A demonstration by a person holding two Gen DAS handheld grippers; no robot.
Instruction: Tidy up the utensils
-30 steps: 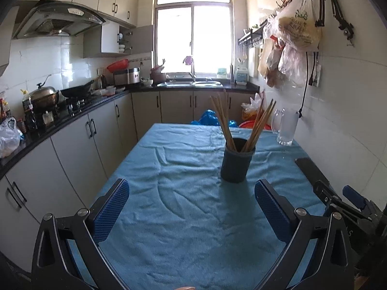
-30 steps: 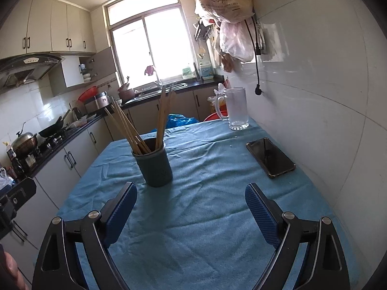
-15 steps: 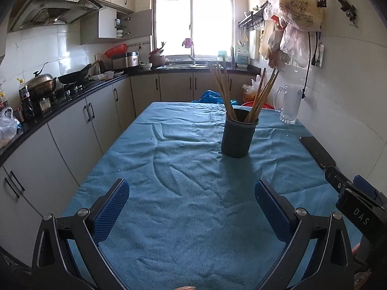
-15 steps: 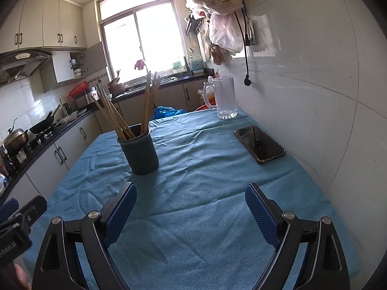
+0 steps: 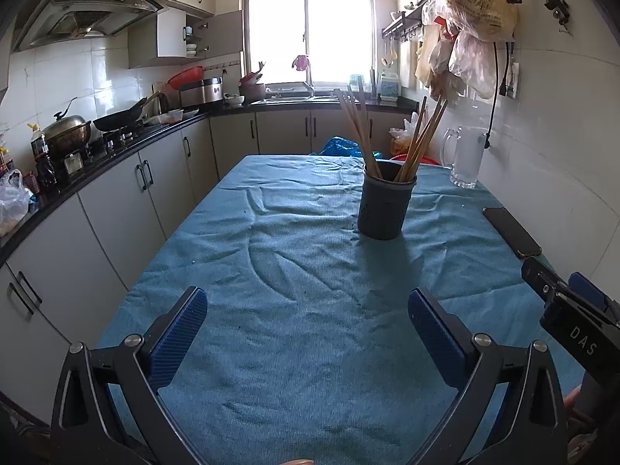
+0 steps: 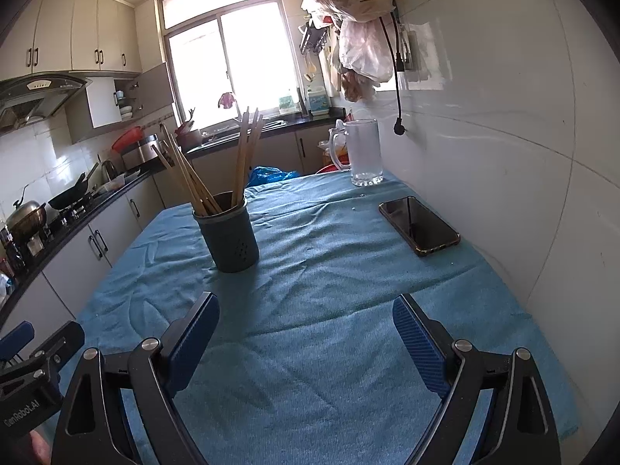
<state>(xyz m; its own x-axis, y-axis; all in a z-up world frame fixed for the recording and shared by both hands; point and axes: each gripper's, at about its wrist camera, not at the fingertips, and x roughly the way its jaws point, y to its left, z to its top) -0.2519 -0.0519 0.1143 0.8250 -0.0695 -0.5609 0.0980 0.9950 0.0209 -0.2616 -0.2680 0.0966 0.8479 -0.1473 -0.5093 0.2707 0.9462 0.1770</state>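
Observation:
A dark grey utensil holder (image 5: 385, 207) (image 6: 229, 232) stands upright on the blue tablecloth (image 5: 294, 271) (image 6: 333, 279), with several wooden chopsticks (image 5: 358, 131) (image 6: 244, 155) leaning out of it. My left gripper (image 5: 308, 314) hangs open over the near part of the table, well short of the holder, nothing between its blue pads. My right gripper (image 6: 306, 321) is open and empty too, with the holder ahead and to its left. Each view catches the other gripper's black body at its edge.
A black phone (image 5: 511, 230) (image 6: 418, 224) lies near the right wall. A glass mug (image 5: 467, 157) (image 6: 364, 153) stands at the far right corner. Grey cabinets (image 5: 128, 193) with a stove and pots run along the left. Plastic bags (image 6: 356, 11) hang on the wall above.
Both grippers have drawn back and risen a little, so the holder looks farther away. Both stay open and empty.

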